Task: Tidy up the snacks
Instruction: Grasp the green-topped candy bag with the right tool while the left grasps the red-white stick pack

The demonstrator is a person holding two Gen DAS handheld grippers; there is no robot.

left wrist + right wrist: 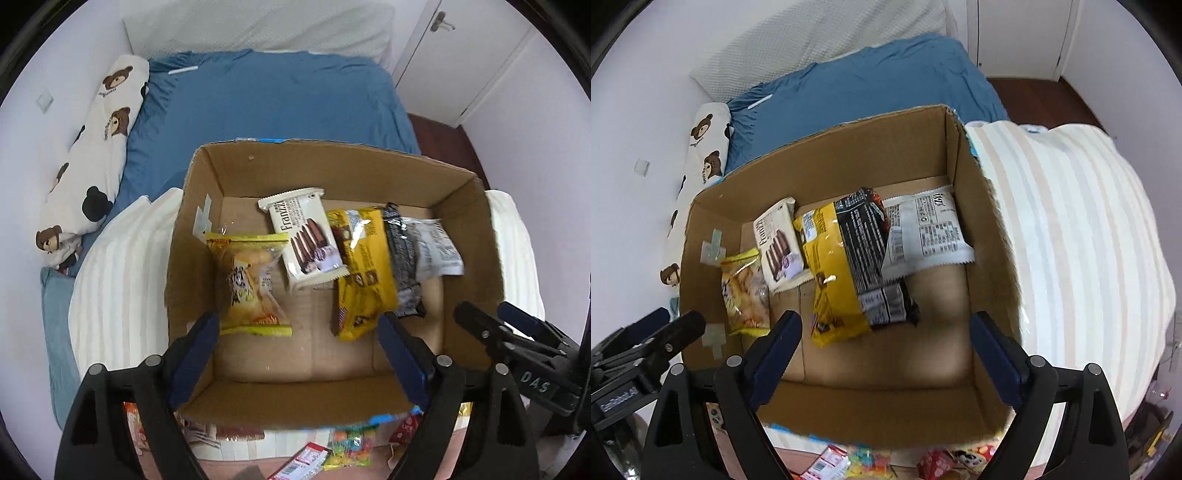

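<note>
1. Progress check: five packs are already down in the open brown cardboard box point(476, 236), so I'd say a good part is done

2. Left gripper point(299, 354) hangs over the box, jaws spread wide with nothing between them. Just past its left jaw lies the crinkly clear-and-yellow puffed-snack bag point(251, 284), and the glossy yellow chocolate pouch point(364, 273) touches its right jaw's tip in the view

3. Right gripper point(886, 350) is the same deal, wide open and empty, bare box floor between the jaws. The yellow pouch lies just ahead of its left jaw

4. Beyond the jaws: a white wafer pack with brown sticks printed on it point(306, 240), a shiny black wrapper point(402, 258) on top of the yellow pouch, and a white flat wrapper with a zigzag seal point(929, 229)

5. Still left: a scatter of small bright packets point(347, 446) below the jaws, outside the box's near wall, on a pale striped cloth. Those look like the next to go in

6. Everything is soft, slippery film; the box is stiff and matte
</note>
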